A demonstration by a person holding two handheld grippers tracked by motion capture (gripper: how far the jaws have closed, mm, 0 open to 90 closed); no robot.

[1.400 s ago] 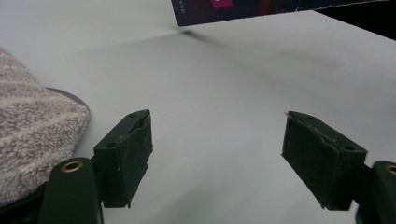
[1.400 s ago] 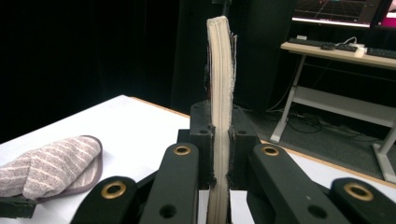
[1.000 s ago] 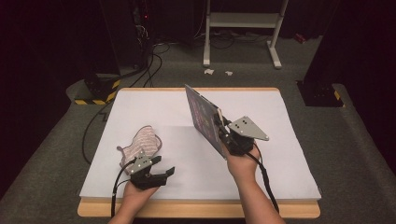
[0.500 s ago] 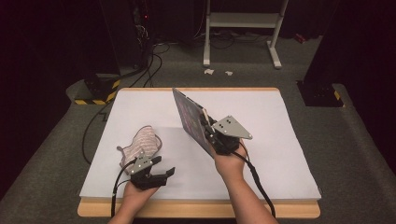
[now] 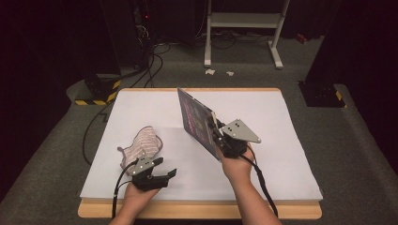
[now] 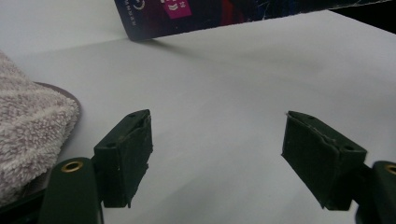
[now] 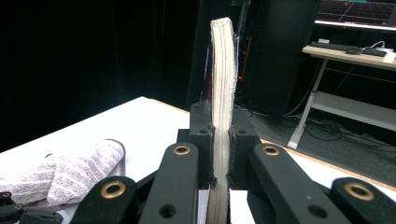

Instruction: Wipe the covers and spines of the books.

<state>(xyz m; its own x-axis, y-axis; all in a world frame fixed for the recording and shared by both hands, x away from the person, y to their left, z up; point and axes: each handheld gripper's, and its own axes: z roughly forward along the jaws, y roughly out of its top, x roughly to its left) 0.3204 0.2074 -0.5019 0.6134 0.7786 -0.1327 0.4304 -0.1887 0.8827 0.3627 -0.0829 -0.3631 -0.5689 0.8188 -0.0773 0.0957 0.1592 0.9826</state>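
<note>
Right gripper clamped on book, held tilted above table centre. Book thin, stiff, light; edge grip suffices. Left gripper jaws apart, empty, near slipper.

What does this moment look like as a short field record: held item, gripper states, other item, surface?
held item: thin dark-covered book with pink print, tilted up off the table
right gripper: shut on the book's edge
left gripper: open, nothing between its jaws
other item: pinkish striped fluffy slipper, lying beside the left gripper
surface: white sheet on wooden table
</note>
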